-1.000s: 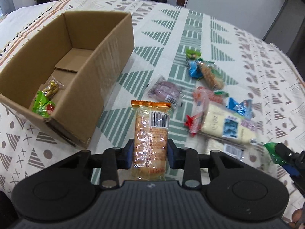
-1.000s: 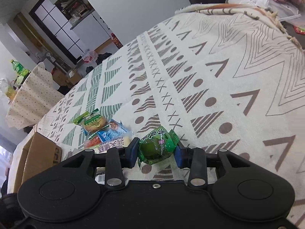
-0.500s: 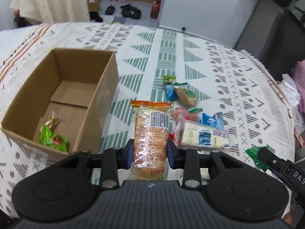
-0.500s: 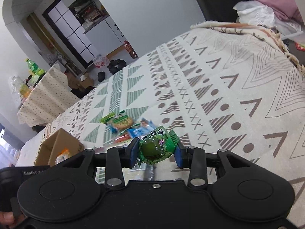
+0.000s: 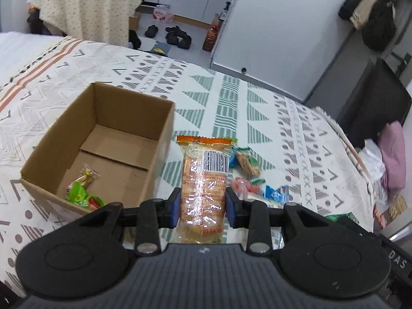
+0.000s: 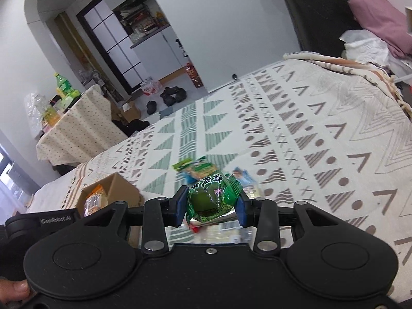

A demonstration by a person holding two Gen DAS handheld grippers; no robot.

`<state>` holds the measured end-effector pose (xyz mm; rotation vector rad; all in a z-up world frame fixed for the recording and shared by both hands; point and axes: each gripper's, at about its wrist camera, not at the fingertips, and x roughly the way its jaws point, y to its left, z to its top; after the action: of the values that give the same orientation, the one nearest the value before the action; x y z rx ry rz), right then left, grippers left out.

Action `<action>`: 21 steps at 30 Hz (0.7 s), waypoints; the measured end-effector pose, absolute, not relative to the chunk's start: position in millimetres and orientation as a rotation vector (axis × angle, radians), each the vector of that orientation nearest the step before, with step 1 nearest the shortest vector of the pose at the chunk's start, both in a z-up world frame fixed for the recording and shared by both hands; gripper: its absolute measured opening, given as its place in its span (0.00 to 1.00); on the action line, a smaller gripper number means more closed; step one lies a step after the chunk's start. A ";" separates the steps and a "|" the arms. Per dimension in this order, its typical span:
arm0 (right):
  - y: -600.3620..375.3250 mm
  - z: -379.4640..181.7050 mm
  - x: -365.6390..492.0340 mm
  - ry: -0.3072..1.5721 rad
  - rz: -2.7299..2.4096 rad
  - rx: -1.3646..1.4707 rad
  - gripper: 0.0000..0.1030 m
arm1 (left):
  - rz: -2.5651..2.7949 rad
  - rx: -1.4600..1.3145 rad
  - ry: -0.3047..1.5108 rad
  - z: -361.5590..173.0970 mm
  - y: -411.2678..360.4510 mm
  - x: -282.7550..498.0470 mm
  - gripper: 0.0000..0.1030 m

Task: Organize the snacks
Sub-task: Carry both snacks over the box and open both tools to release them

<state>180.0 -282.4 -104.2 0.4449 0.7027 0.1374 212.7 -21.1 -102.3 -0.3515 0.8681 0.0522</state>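
Note:
My left gripper [image 5: 202,206] is shut on a long orange cracker packet [image 5: 204,180] and holds it above the bed, just right of an open cardboard box [image 5: 164,139]. The box holds a green snack [image 5: 79,193] and a gold-wrapped candy [image 5: 87,175]. My right gripper [image 6: 211,207] is shut on a green wrapped candy [image 6: 211,198], held high over the bed. Several loose snacks [image 5: 247,164] lie on the patterned bedspread right of the box; they also show in the right wrist view [image 6: 198,170]. The box [image 6: 116,188] and the cracker packet [image 6: 94,200] show at the left there.
The patterned bedspread [image 5: 231,97] covers the bed. A cloth-covered table [image 5: 85,2] and shoes [image 5: 177,36] are beyond its far edge. A pink pillow [image 5: 391,152] and white bag lie at the right edge. A dark panel [image 5: 373,103] stands at the right.
Both grippers have risen well above the bed with their snacks still held. The left gripper's view has pulled back, and the box looks smaller and farther away.

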 end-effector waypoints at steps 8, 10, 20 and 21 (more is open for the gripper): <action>-250.6 -84.8 189.4 0.682 0.175 0.417 0.37 | 0.089 -0.412 0.822 -90.4 8.9 207.2 0.33; -240.9 -81.6 191.4 0.680 0.186 0.402 0.37 | 0.095 -0.422 0.813 -88.6 14.8 205.4 0.33; -189.9 -70.0 201.3 0.682 0.263 0.350 0.37 | 0.156 -0.513 0.781 -84.7 55.9 204.2 0.33; -184.6 -68.4 201.9 0.680 0.271 0.348 0.37 | 0.166 -0.520 0.778 -85.0 60.9 204.9 0.33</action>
<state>201.9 -184.6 -68.4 0.3481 0.6803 0.2706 204.9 60.9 -85.0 -0.5202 0.7779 0.1657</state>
